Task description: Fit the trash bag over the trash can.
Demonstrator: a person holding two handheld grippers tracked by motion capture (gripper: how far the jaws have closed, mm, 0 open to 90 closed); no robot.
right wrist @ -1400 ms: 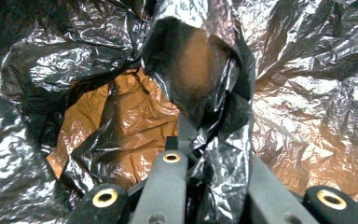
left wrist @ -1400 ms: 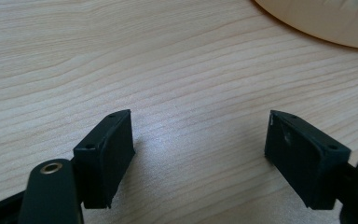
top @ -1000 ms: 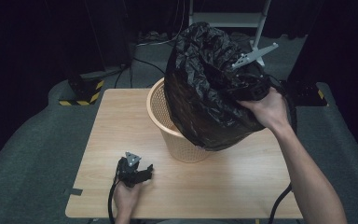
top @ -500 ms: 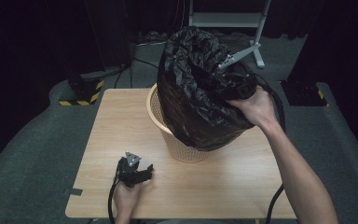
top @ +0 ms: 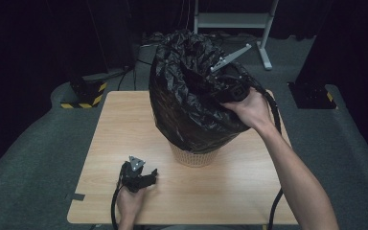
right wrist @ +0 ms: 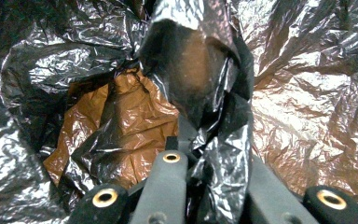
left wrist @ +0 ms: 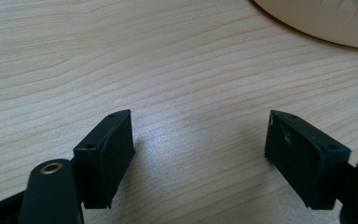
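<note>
While the right gripper [top: 230, 88] is pulling the black bag [top: 191, 96] leftward and lower over the basket [top: 194, 155], the liner is coming closer to seated.

Compared with a second ago, the bag is covering far more of the basket, whose rim showed on the left then and is now hidden, leaving the base peeking out near the table [top: 124, 120] centre. In the right gripper view the jaws are pinching a fold of plastic. Resting on the near left of the table, the left gripper [top: 141, 178] is sitting wide open and holding nothing.
</note>
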